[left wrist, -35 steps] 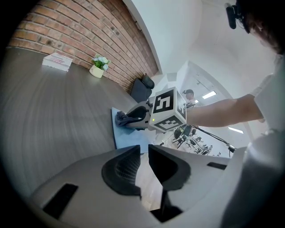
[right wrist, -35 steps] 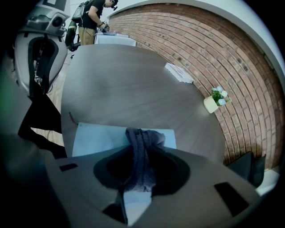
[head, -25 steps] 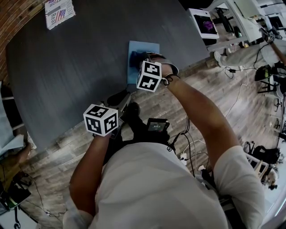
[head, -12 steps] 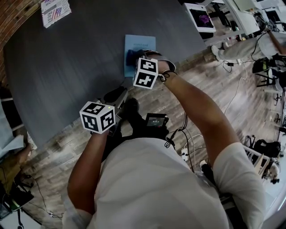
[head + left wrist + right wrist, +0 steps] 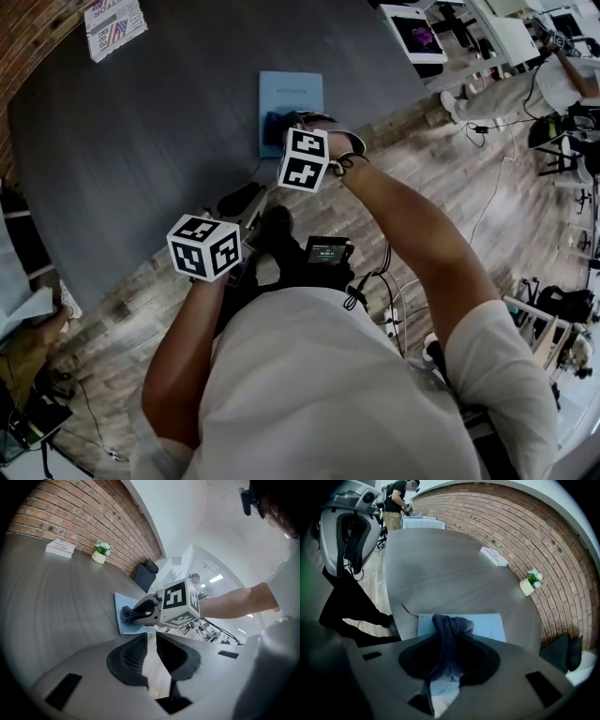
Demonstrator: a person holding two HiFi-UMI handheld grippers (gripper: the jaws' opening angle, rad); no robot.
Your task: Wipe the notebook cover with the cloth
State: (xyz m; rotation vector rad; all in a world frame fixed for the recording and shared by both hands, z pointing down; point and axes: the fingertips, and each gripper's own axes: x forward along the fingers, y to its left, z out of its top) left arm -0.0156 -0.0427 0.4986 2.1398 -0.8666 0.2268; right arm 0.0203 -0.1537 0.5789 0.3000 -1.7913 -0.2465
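The right gripper (image 5: 447,663) is clamped on a dark blue cloth (image 5: 448,629), bunched between its jaws and hanging out ahead of them; the wad is pressed on the near end of the light blue notebook (image 5: 487,627), which lies flat near the edge of the grey table (image 5: 440,569) closest to the person. From the head view the notebook's long axis runs away from the person toward the table's middle, and most of the bare cover lies beyond the cloth; so the coming stroke probably pushes forward along that axis. The left gripper (image 5: 151,659) is held off the table's near edge, well apart from the notebook, jaws only narrowly apart with nothing between them; the right one is plainly the nearer. Counted: one notebook, one cloth, two grippers. Farther out stand one printed booklet (image 5: 494,556) and one small potted plant (image 5: 530,583) by the brick wall (image 5: 520,522).
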